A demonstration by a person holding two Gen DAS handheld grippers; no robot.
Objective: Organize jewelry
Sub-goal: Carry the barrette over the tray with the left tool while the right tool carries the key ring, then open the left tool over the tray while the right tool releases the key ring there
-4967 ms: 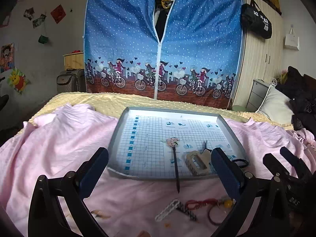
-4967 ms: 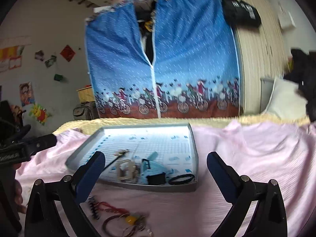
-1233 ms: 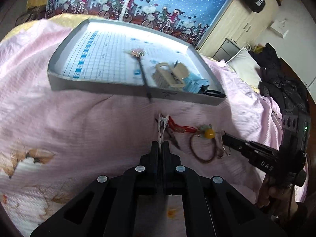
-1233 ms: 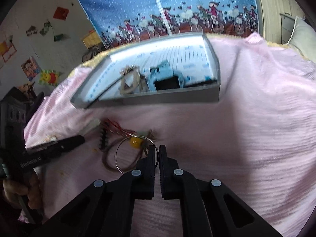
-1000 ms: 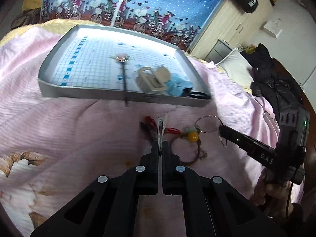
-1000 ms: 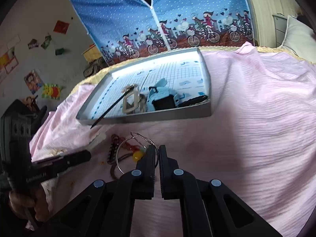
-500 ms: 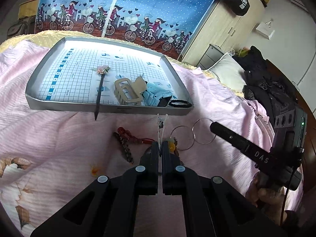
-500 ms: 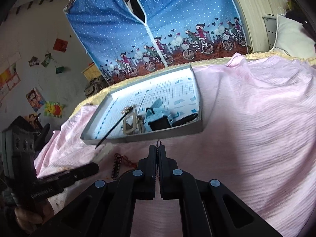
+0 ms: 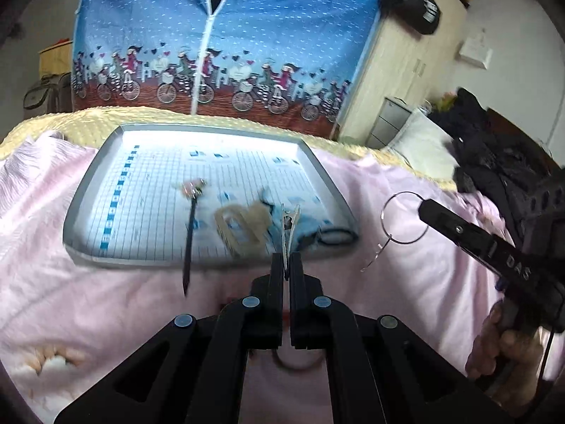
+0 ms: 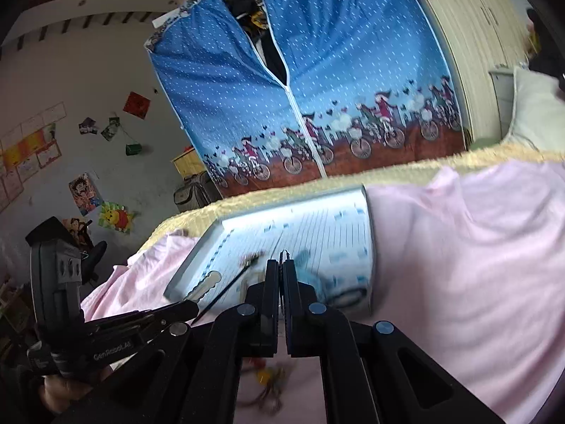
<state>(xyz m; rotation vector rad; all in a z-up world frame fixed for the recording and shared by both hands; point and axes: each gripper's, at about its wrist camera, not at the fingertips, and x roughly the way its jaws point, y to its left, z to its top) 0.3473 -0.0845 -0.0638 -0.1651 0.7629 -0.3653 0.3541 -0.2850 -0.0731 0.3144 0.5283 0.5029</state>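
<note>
Two grippers are seen over a pink bedspread [image 9: 406, 300], each closed on a small piece of jewelry. In the left wrist view, the left gripper [image 9: 286, 265] is pressed shut on a silver hair clip [image 9: 289, 226], which is held upright and stands up from between the fingertips, in front of the near rim of a grey tray [image 9: 84, 190]. To its right, the right gripper [image 9: 429, 210] is seen closed on a silver hoop earring [image 9: 402, 217], held in the air above the bedspread, beside the tray's right edge. Under the left gripper, part of a brownish bracelet [image 9: 296, 365] is seen lying on the bedspread.

Inside the tray, a black hair stick [image 9: 189, 236] with a pink flower end is laid with its tip over the near rim; a beige claw clip [image 9: 240, 226], something pale blue and a black hair tie [image 9: 335, 235] are gathered at the near right corner, blurred.

Beyond the bed, a blue wardrobe cover [image 9: 226, 35] printed with bicycles is hung, with a wooden cabinet [image 9: 399, 70] to its right.
</note>
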